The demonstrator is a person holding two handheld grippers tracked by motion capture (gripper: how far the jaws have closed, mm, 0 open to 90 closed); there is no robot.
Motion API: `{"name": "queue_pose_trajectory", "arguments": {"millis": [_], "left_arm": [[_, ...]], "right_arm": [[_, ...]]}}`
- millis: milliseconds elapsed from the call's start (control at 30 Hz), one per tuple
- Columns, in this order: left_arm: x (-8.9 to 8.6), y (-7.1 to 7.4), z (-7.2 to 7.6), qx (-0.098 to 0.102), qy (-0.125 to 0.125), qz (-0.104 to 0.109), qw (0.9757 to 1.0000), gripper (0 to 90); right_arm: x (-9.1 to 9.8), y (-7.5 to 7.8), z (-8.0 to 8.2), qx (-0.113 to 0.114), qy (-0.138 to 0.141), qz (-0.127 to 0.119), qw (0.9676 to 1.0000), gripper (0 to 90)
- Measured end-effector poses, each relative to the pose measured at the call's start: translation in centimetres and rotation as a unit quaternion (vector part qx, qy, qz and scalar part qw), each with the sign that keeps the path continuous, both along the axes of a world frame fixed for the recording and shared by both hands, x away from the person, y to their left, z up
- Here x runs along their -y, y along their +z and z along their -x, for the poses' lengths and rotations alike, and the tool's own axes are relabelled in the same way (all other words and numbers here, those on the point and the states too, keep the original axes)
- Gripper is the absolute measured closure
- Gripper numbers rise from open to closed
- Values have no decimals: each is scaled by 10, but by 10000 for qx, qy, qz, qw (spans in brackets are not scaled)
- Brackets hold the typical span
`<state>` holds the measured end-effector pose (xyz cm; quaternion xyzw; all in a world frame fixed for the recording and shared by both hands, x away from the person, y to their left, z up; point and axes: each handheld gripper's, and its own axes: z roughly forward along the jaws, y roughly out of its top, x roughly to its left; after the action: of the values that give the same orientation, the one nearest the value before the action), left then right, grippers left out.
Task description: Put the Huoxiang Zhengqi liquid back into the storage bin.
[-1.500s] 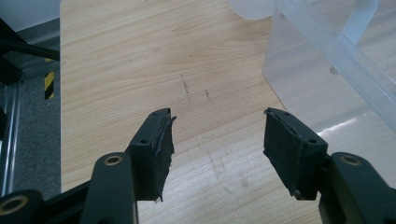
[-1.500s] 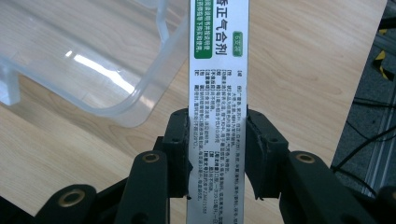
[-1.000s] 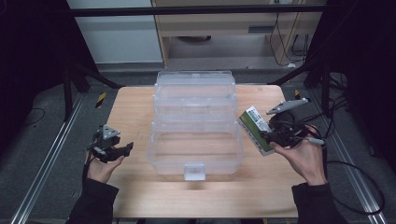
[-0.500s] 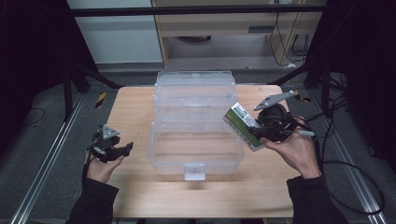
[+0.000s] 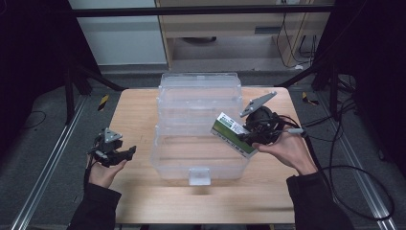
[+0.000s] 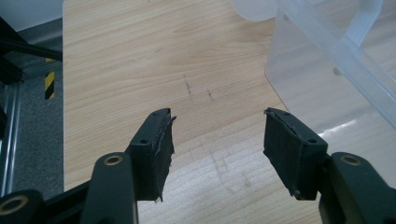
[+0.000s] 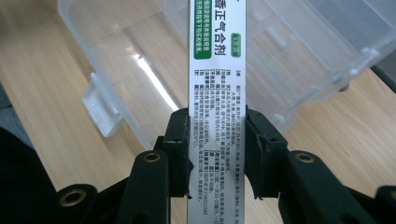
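- High view: a clear plastic storage box [image 5: 198, 127] stands open in the middle of the wooden table [image 5: 139, 108], its lid laid back on the far side and its white latch tab facing the person.
- High view: the right tool [image 5: 250, 136] is held over the box's right front corner by the right hand [image 5: 286, 151], and it pinches a flat green-and-white carton [image 5: 233, 134].
- High view: the carton hangs tilted above the box's right edge, its far end over the inside of the box, and whether it touches the rim I cannot tell.
- High view: the left tool [image 5: 128, 152] sits in the left hand [image 5: 103, 171], well apart from the box, off its left front corner and above the table's left edge; its tips point toward the box.
- Left gripper view: the left tool's [image 6: 218, 140] jaws stand spread with bare wood between them and hold nothing.
- Left gripper view: the box's [image 6: 327, 70] clear wall lies beyond the right-hand jaw, apart from it, and the table's edge and grey floor [image 6: 35, 121] show on the side away from the box.
- Right gripper view: the right tool [image 7: 216, 154] has both pads pressed on the long sides of the carton [image 7: 217, 88], which runs straight up between them, printed side toward the camera.
- Right gripper view: the carton's upper part lies over the open box [image 7: 299, 51], whose latch tab shows left of the carton, with the table beneath.
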<state>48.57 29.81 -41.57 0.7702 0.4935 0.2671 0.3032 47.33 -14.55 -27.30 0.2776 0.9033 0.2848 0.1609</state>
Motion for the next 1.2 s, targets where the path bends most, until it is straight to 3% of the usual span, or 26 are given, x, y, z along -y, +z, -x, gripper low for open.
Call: {"name": "queue_pose_trajectory", "arguments": {"millis": [467, 767, 1067, 1200], "left_arm": [[-1, -1, -1, -25, 11, 2, 10000, 414], [-1, -2, -1, -36, 11, 5, 10000, 414], [-2, -2, -2, -43, 17, 16, 10000, 413], [-2, -2, -2, -42, 12, 27, 10000, 413]], "right_arm": [[-12, -10, -15, -239, 801, 96, 9965, 647], [-15, -11, -26, -314, 1307, 92, 9909, 647], [-19, -17, -35, -467, 1632, 244, 9852, 647], [-21, -20, -40, -520, 1836, 357, 9810, 646]]}}
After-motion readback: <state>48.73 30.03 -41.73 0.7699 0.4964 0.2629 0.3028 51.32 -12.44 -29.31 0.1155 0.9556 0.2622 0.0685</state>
